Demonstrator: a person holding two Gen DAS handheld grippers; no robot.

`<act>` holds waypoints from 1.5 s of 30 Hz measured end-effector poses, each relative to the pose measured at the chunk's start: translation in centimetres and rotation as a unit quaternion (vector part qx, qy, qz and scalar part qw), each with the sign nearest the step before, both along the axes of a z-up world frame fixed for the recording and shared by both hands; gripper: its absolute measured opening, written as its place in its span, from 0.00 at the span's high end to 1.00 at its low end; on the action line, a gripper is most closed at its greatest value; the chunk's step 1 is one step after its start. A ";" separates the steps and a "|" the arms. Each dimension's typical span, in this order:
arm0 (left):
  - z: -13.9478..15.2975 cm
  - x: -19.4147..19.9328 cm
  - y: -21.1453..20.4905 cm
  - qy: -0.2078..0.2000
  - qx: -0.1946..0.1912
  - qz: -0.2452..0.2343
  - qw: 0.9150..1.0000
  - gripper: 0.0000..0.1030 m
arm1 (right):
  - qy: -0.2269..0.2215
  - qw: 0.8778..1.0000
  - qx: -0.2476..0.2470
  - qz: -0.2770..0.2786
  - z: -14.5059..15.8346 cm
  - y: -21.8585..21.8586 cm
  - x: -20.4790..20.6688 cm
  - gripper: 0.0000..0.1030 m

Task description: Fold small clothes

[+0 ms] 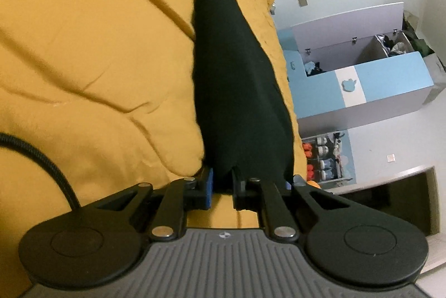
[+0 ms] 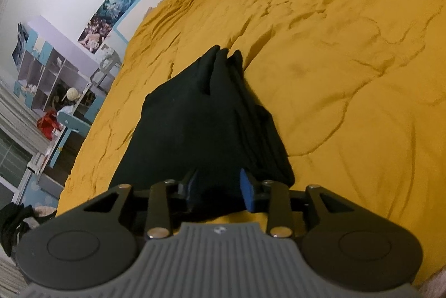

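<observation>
A black garment [image 1: 237,80] lies on a mustard-yellow quilt [image 1: 92,47] that covers a bed, and a hand-held gripper works at each end of it. In the left wrist view, the left gripper [image 1: 223,183] has its two fingers drawn close together with a gathered edge of the black cloth caught between them; the fabric runs straight ahead of the tips, narrowing to a point far in front, which suggests it is being pulled taut so that a fold line stays straight. In the right wrist view, the right gripper [image 2: 220,186] stands partly open, its blue-padded fingers [image 2: 246,193] on either side of the near edge of the cloth, which lies bunched in several pleats ahead of the tips. Whether the pads actually press on the fabric cannot be told; there looks to be slack space beside the right-hand pad, so this end is probably lying loose on the quilt, not gripped. Beyond the left gripper and to its right, off the bed, stands a blue and white cabinet [image 1: 384,86] with an open lid. The fold seems under way, with one end anchored while the other is set down or regripped.
</observation>
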State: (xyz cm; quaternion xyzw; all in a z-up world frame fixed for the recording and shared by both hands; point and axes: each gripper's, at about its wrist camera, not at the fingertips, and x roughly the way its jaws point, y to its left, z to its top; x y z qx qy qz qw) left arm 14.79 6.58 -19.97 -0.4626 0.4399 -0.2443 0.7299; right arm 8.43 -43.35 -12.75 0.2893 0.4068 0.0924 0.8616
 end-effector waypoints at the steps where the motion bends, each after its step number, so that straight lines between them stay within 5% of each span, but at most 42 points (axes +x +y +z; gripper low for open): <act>1: 0.5 0.2 0.2 -0.001 -0.001 -0.007 1.000 0.83 | 0.002 1.000 0.002 0.005 0.5 -0.1 0.3 0.60; 3: 1.5 0.6 0.6 -0.005 0.013 -0.012 1.000 0.71 | -0.009 1.000 0.000 0.019 2.2 -0.3 1.0 0.50; 5: 2.7 1.6 0.7 -0.017 0.034 -0.011 0.999 0.38 | -0.035 0.999 -0.010 0.025 4.1 -0.8 2.2 0.38; 8: 3.6 3.7 0.2 -0.032 0.065 -0.017 0.997 0.31 | -0.066 0.997 -0.018 0.037 5.7 -1.8 6.4 0.30; 11: 3.0 5.7 -0.5 -0.008 0.075 -0.032 0.997 0.31 | -0.058 0.996 -0.013 0.061 5.0 -2.8 12.7 0.24; 17: 1.7 5.4 -1.6 0.007 0.079 -0.048 0.996 0.30 | 0.041 0.994 0.085 0.056 -1.2 -5.0 23.3 0.24; 24: 1.9 6.1 -2.2 0.009 0.094 -0.056 0.994 0.26 | 0.081 0.986 0.136 0.058 -5.7 -4.3 27.4 0.24; 33: 2.3 5.9 -4.1 -0.006 0.119 -0.076 0.990 0.17 | 0.084 0.987 0.113 0.071 -6.9 -1.7 30.2 0.20; 35: 2.3 5.9 -4.4 -0.007 0.122 -0.078 0.989 0.15 | 0.081 0.989 0.102 0.076 -6.9 -0.9 30.7 0.42; 36: 2.4 5.8 -4.5 -0.007 0.123 -0.078 0.989 0.15 | 0.079 0.990 0.088 0.081 -6.8 -0.4 30.9 0.76; 41: 2.4 5.7 -4.5 -0.007 0.126 -0.080 0.989 0.15 | 0.055 0.994 0.066 0.069 -5.9 -0.6 31.0 0.81; 45: 2.5 5.6 -4.3 -0.008 0.125 -0.083 0.989 0.15 | 0.087 0.991 0.098 0.027 -8.9 -2.3 30.7 0.81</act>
